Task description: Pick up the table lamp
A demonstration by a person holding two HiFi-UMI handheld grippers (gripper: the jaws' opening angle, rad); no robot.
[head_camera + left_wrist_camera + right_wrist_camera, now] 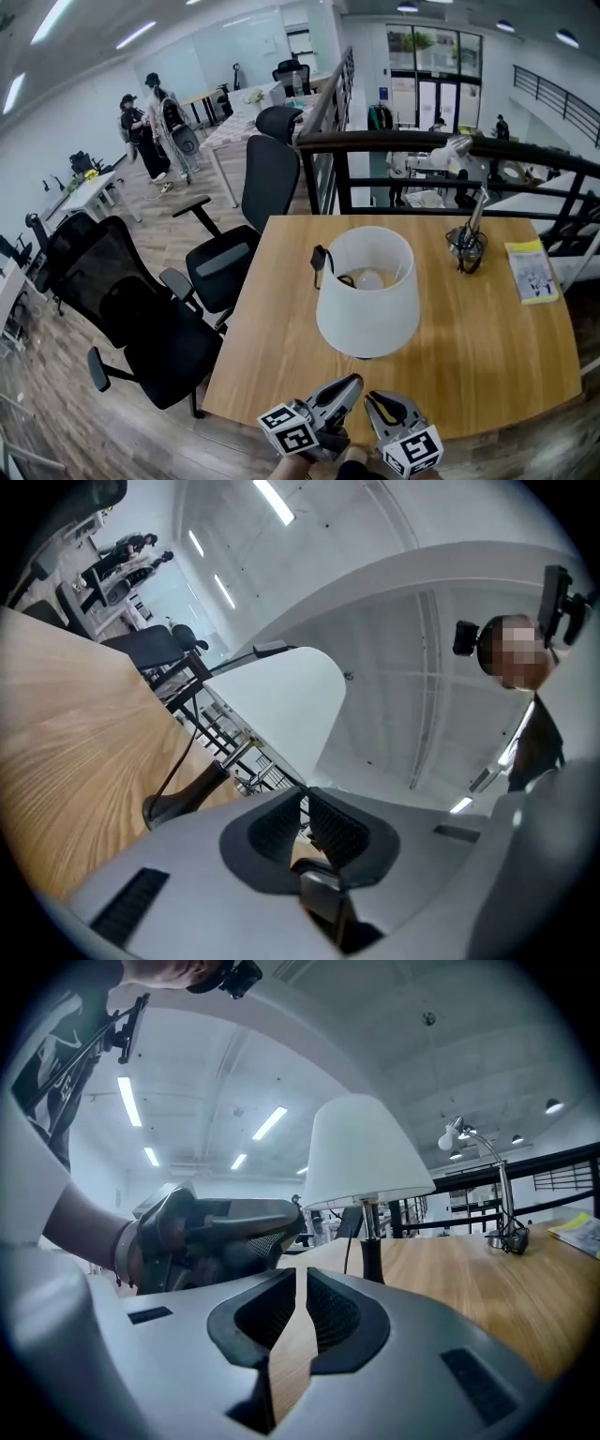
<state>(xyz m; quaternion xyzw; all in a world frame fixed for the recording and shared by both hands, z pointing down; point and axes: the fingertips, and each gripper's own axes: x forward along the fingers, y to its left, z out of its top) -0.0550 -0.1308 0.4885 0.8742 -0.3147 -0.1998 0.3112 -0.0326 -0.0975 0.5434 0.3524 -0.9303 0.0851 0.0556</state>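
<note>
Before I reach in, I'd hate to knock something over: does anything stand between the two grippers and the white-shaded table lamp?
Nothing visible does. Only bare wooden table top lies between the left gripper, the right gripper and the white-shaded table lamp. The silver desk lamp and yellow booklet sit off to the right.

**Inspector:** Ahead of the right claw (372, 397)?

**Assistant:** Wooden table (487, 366). Far right of that claw, a silver desk lamp (466, 239), with a yellow booklet (532, 272) near it. A black railing (394, 141) runs behind.

**Inspector:** Left of the left claw (354, 381)?

**Assistant:** A black mesh chair (131, 305) and a black office chair (248, 211) by the table's edge. People (150, 122) stand far off.
</note>
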